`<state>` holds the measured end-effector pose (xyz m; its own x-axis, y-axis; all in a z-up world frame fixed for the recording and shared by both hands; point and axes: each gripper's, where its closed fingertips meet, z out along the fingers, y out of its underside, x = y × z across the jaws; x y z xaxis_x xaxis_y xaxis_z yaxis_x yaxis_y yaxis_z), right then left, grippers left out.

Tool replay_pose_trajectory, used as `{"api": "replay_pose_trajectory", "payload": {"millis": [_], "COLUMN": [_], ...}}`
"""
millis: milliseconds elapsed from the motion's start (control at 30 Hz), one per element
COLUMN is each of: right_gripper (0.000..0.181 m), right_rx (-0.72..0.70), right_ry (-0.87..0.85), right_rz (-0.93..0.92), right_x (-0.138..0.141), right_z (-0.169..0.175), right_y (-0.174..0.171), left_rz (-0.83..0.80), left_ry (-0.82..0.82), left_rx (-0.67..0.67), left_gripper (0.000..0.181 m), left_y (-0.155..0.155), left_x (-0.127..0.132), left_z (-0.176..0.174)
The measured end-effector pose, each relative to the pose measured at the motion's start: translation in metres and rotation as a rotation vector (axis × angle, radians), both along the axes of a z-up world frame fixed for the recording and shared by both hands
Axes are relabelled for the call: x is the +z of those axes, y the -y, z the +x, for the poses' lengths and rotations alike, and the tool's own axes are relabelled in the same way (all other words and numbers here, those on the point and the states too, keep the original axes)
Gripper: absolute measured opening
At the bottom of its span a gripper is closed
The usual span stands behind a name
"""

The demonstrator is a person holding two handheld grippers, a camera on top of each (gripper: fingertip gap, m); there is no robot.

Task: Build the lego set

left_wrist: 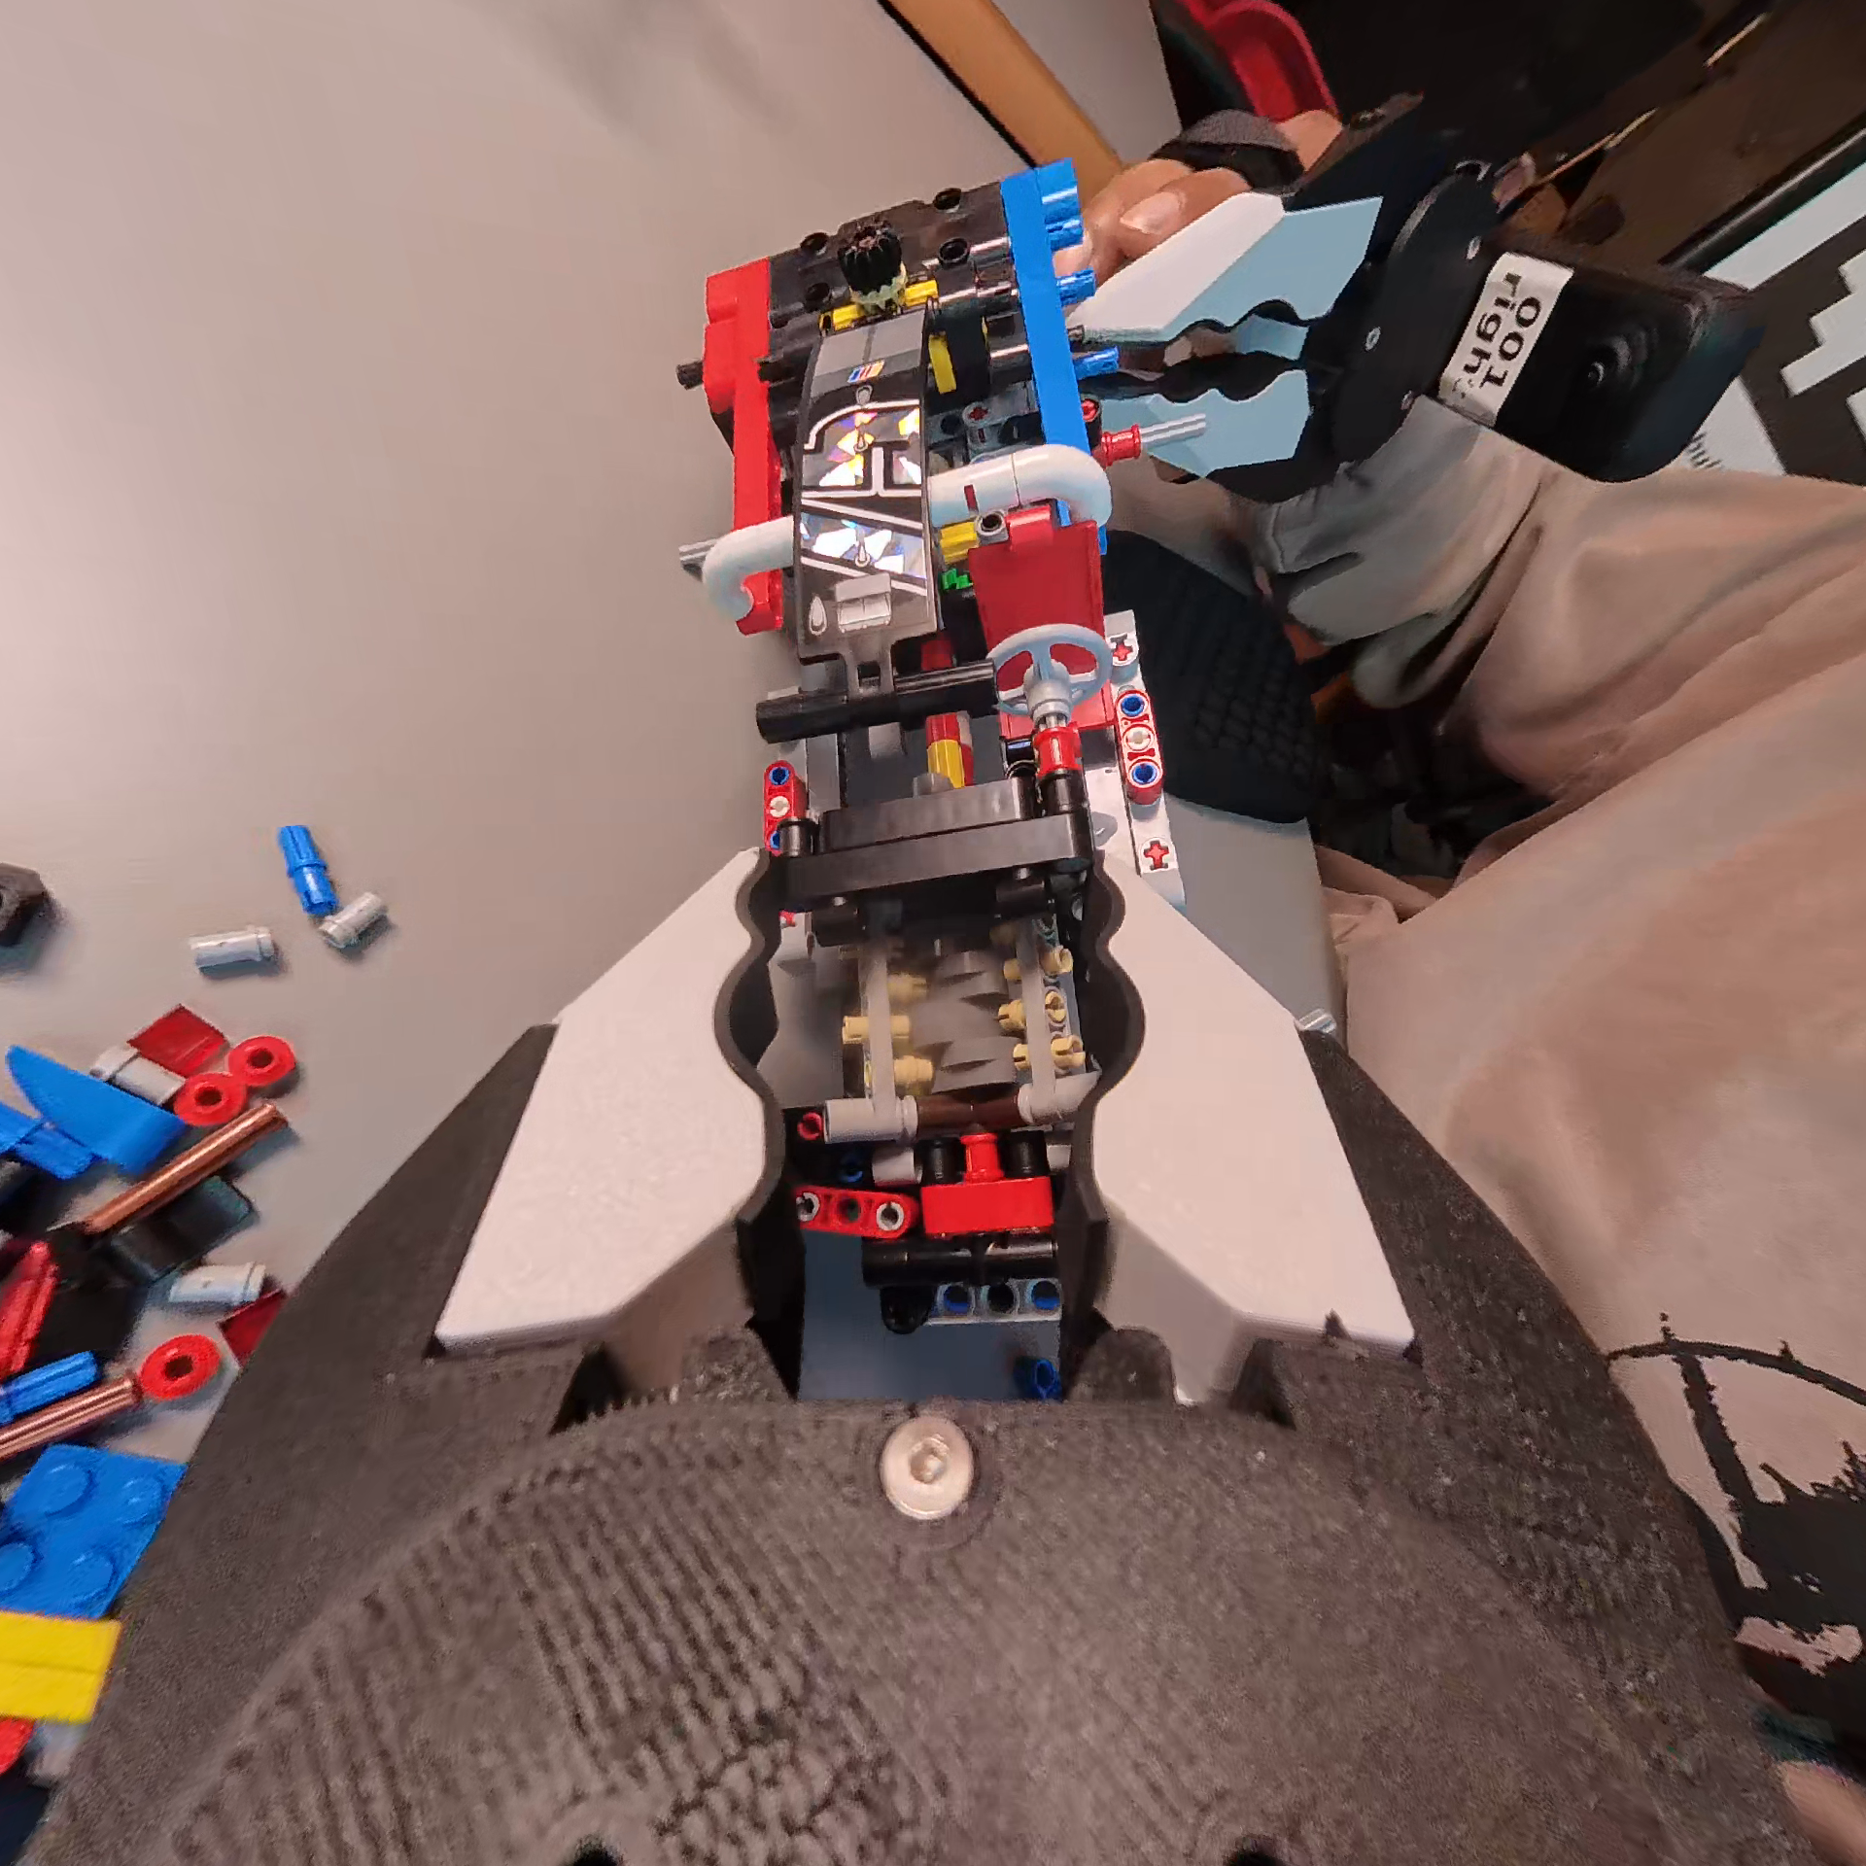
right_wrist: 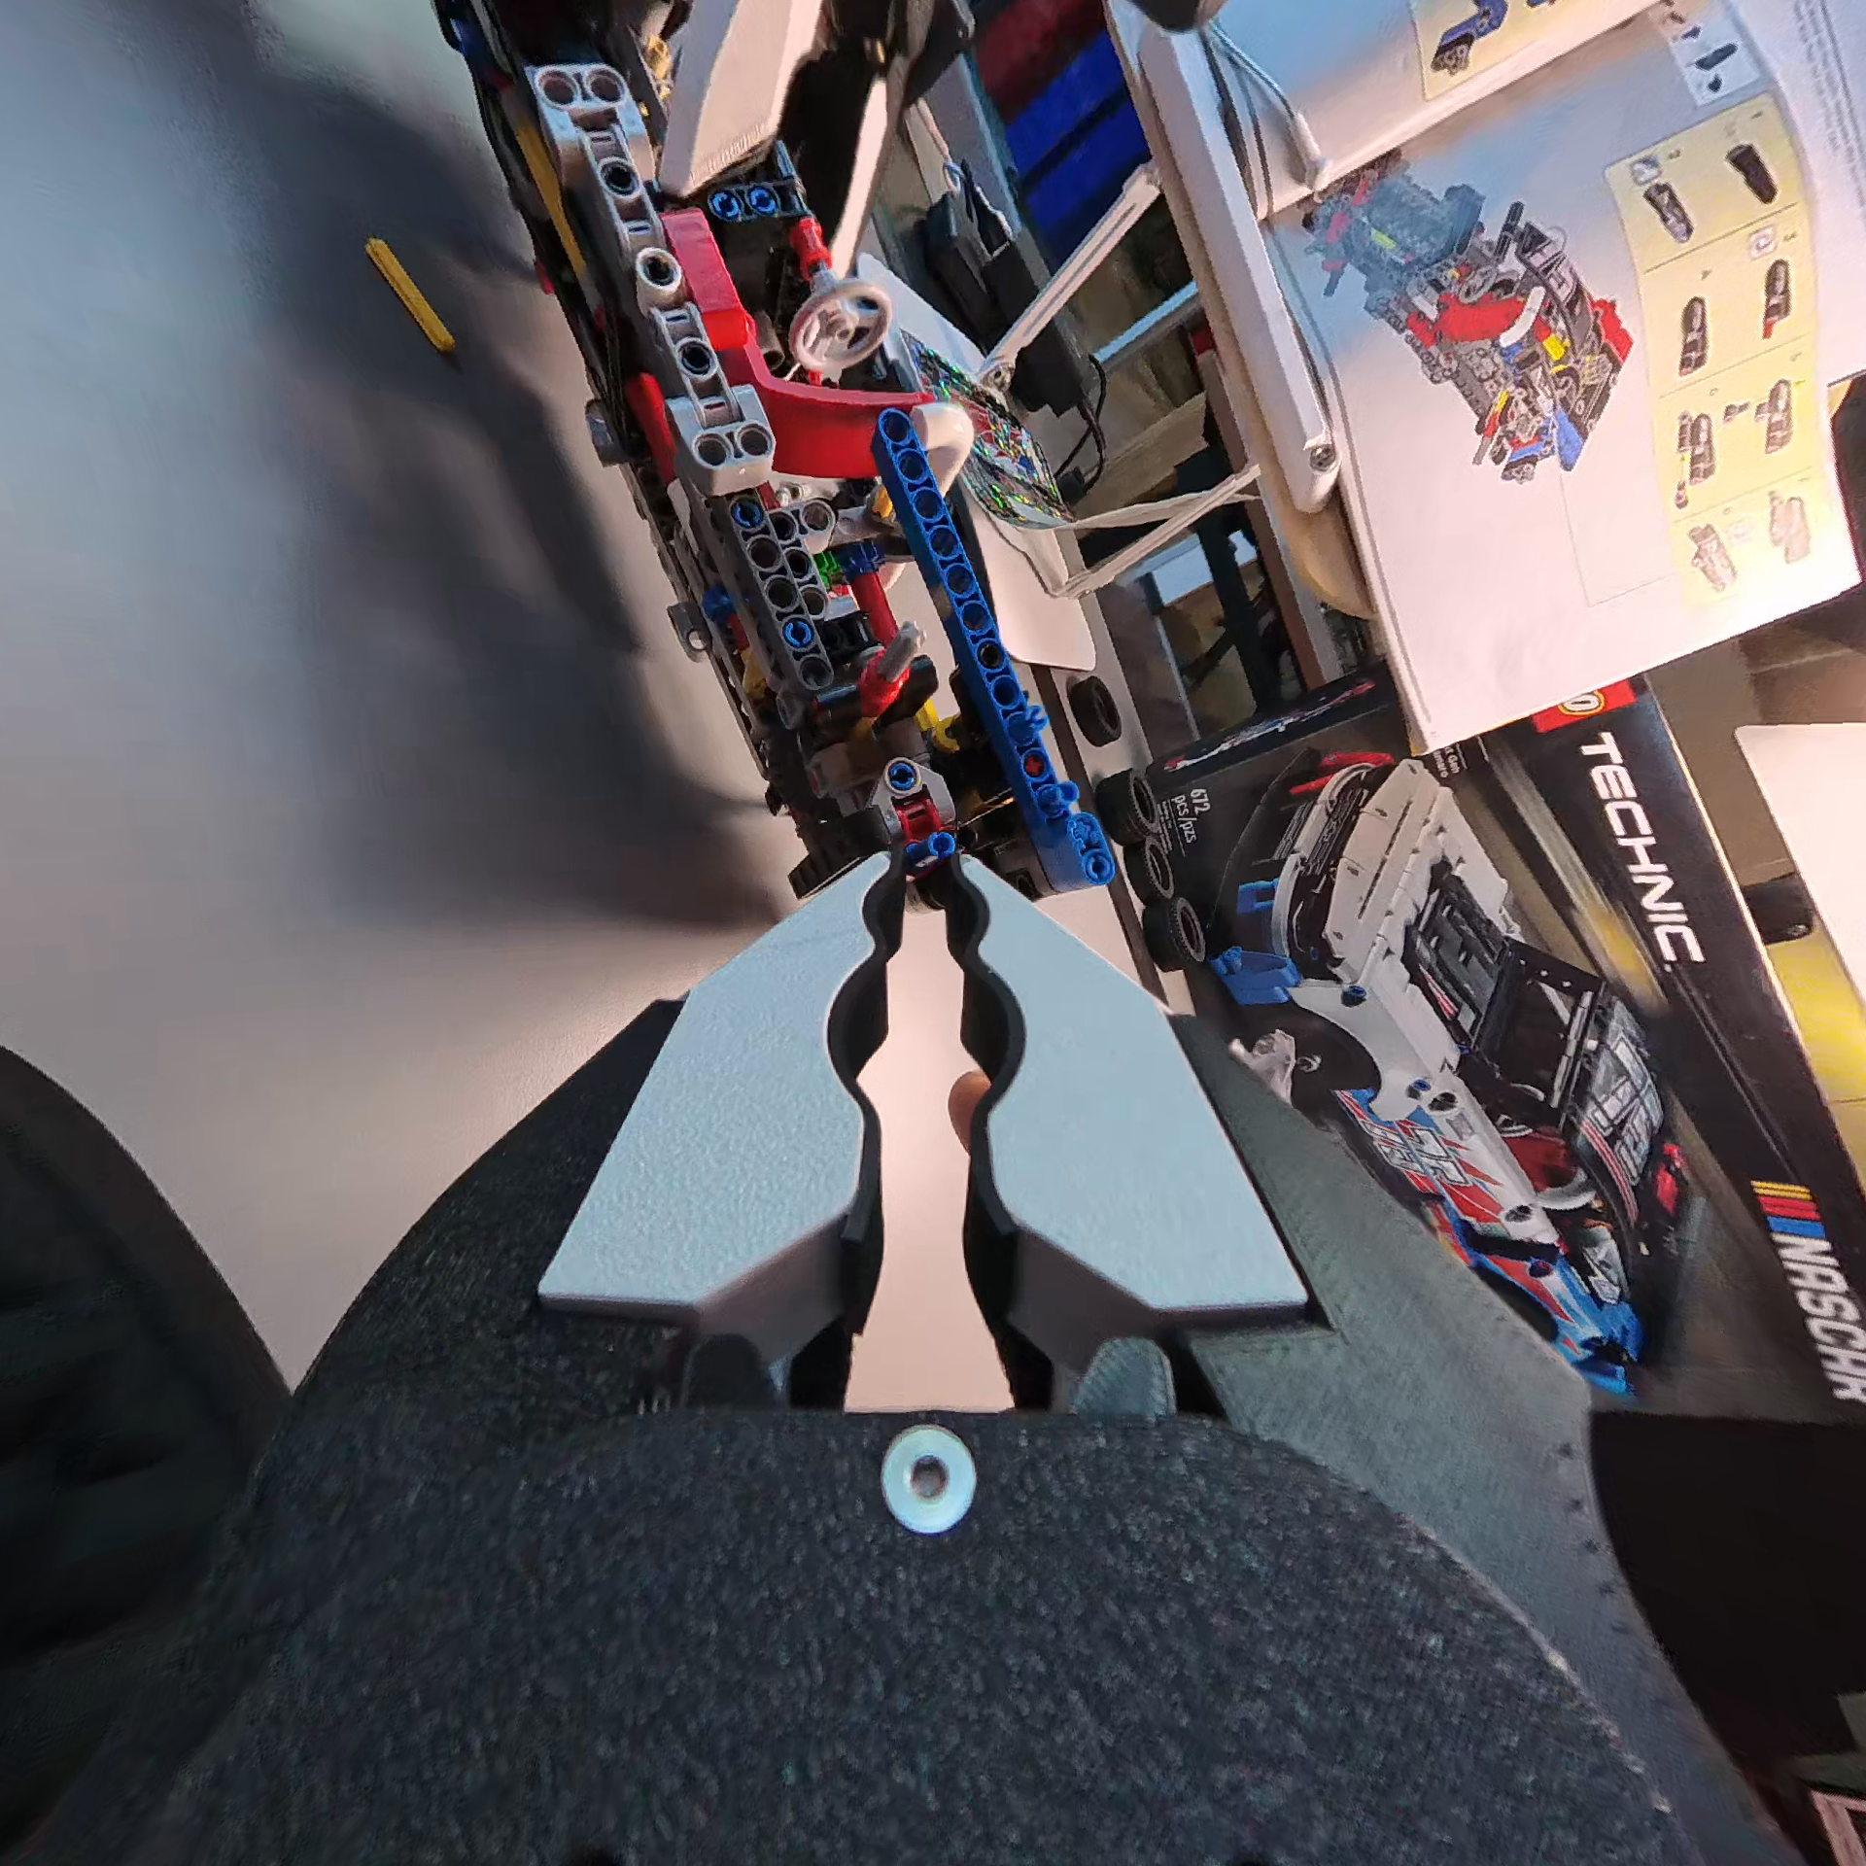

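Note:
The part-built lego car chassis [left_wrist: 909,565] is held upright off the grey table, and my left gripper [left_wrist: 924,878] is shut on its lower end. It is black, red and grey with a long blue beam [left_wrist: 1045,303] along its right side. My right gripper [left_wrist: 1111,374] comes in from the right, its tips against that side. In the right wrist view the right gripper [right_wrist: 924,873] is nearly closed, pinching a small blue pin [right_wrist: 934,846] in a red connector on the chassis [right_wrist: 767,565]. The blue beam [right_wrist: 969,626] runs beside it.
Loose lego pieces [left_wrist: 151,1141] lie on the table at the left, with pins [left_wrist: 303,873] farther up. A person's lap [left_wrist: 1616,909] and a black tyre [left_wrist: 1232,697] are at the right. The set's box [right_wrist: 1464,1030], instruction booklet [right_wrist: 1515,333] and a yellow axle [right_wrist: 409,293] show in the right wrist view. Some 15 cm of space lies between my two pairs of fingers.

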<state>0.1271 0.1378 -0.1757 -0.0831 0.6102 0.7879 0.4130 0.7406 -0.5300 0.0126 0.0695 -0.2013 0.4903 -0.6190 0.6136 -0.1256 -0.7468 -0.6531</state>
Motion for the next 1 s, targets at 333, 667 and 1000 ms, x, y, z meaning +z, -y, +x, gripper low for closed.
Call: {"api": "replay_pose_trajectory", "payload": {"millis": [333, 667, 1000], "right_gripper": [0.002, 0.001, 0.000], "right_rx": [-0.012, -0.080, -0.136], "right_ry": [-0.067, -0.096, -0.007], "right_rz": [-0.380, -0.393, -0.369], "right_x": [0.001, -0.005, -0.041], "right_z": [-0.004, -0.009, -0.016], "right_y": [-0.004, -0.013, -0.004], "left_rz": [0.001, 0.063, 0.279], "left_ry": [0.096, 0.055, -0.209], "left_rx": [0.041, 0.090, 0.096], "left_gripper": [0.059, 0.058, 0.059], "left_y": [-0.006, -0.011, -0.004], "left_x": [0.004, 0.002, -0.008], "left_z": [-0.004, -0.009, -0.020]}}
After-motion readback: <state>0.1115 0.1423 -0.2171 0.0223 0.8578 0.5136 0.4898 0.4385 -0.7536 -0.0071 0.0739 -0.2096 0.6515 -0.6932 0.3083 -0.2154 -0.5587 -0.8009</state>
